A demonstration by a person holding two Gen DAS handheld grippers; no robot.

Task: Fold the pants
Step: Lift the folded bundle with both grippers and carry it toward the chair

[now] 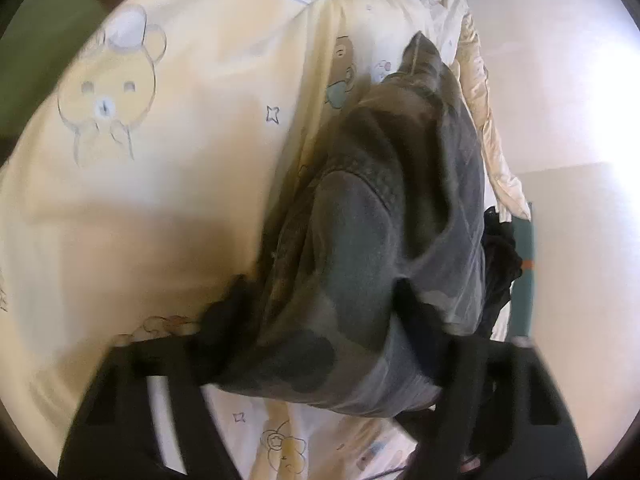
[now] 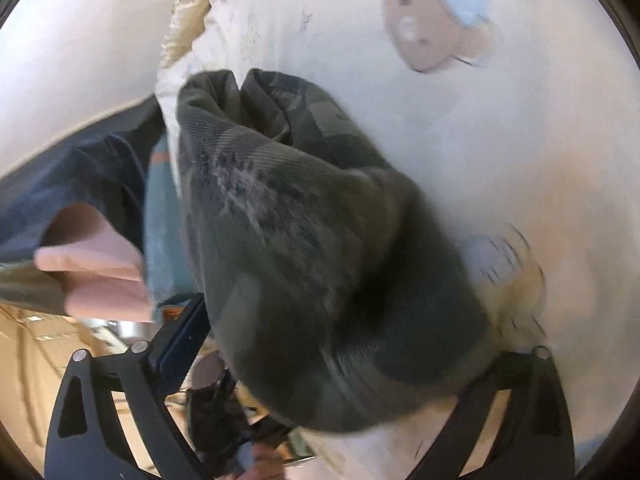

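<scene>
The pants [image 1: 372, 240] are dark grey-green camouflage cloth, bunched and hanging over a cream bedsheet [image 1: 160, 208] printed with bears. My left gripper [image 1: 320, 312] is shut on the pants; the cloth fills the gap between its black fingers [image 1: 224, 312] and trails away toward the bed's far edge. My right gripper [image 2: 332, 360] is shut on the pants [image 2: 312, 240] too; a thick wad of cloth covers its fingertips, with the black fingers [image 2: 132, 396] showing on either side. Both views are motion-blurred.
The bed's edge with a quilted cream cover [image 1: 492, 128] runs along the right of the left wrist view; pale floor [image 1: 568, 80] lies beyond. In the right wrist view a dark garment [image 2: 80, 176] and pink cloth [image 2: 100, 264] lie left of the bed.
</scene>
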